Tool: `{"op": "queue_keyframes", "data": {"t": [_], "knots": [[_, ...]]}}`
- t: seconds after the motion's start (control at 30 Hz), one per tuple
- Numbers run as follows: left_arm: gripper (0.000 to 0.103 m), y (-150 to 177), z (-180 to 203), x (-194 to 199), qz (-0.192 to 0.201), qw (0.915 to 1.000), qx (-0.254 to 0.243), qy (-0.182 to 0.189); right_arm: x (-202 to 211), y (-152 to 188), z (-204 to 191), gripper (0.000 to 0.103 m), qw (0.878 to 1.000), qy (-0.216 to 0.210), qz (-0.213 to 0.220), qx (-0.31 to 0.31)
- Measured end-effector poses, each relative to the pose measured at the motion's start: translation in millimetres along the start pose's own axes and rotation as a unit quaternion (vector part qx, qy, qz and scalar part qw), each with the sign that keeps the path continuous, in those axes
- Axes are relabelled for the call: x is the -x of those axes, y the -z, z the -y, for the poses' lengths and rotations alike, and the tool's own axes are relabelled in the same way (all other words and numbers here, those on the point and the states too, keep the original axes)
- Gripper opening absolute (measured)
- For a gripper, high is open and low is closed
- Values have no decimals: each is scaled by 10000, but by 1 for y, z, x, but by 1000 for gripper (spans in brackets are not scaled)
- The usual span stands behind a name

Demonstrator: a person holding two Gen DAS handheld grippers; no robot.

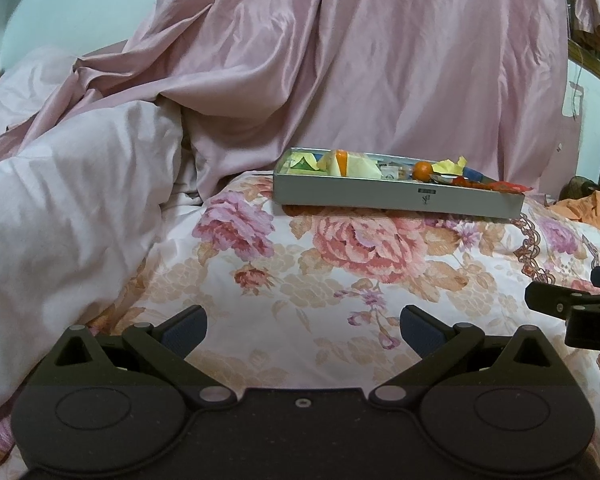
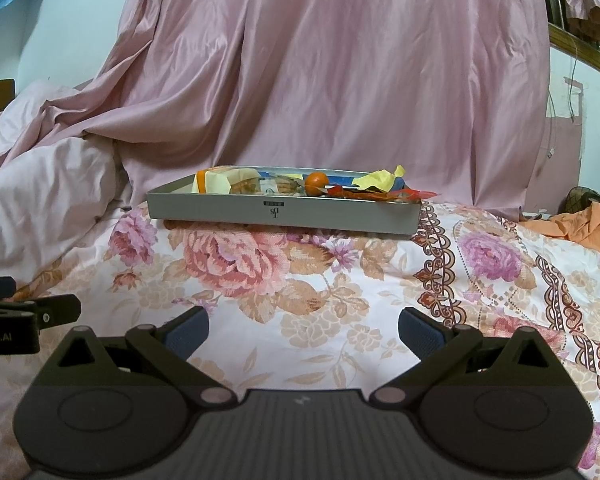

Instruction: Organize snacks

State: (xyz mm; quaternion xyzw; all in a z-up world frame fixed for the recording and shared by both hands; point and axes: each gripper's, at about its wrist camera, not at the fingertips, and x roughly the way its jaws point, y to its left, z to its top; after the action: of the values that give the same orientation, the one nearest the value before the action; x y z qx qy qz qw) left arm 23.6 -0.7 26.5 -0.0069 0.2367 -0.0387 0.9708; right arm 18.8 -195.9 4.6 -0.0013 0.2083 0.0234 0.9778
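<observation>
Grey snack tray (image 2: 284,212) lying crosswise on floral bedspread (image 2: 340,300), both tongs agape

My bed (image 2: 320,320) wore a floral sheet; a grey snack tray (image 2: 284,212) sat on it, white duvet (image 1: 72,200) left of the tray, orange cloth (image 2: 588,224) right.

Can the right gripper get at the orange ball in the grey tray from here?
Probably yes. The right gripper is open, empty, and faces the grey tray across bare floral bedspread. The orange ball shows above the tray's near wall, though wrappers crowd it, so coming from above looks safer.
</observation>
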Motion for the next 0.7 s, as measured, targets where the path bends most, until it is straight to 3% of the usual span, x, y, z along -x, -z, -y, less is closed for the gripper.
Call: {"op": "queue_keyframes", "data": {"t": [0.7], "knots": [[102,-3,11,0,-338,9990,-273,-125,-1,1,-1,103,9999,18,-112,2]]}}
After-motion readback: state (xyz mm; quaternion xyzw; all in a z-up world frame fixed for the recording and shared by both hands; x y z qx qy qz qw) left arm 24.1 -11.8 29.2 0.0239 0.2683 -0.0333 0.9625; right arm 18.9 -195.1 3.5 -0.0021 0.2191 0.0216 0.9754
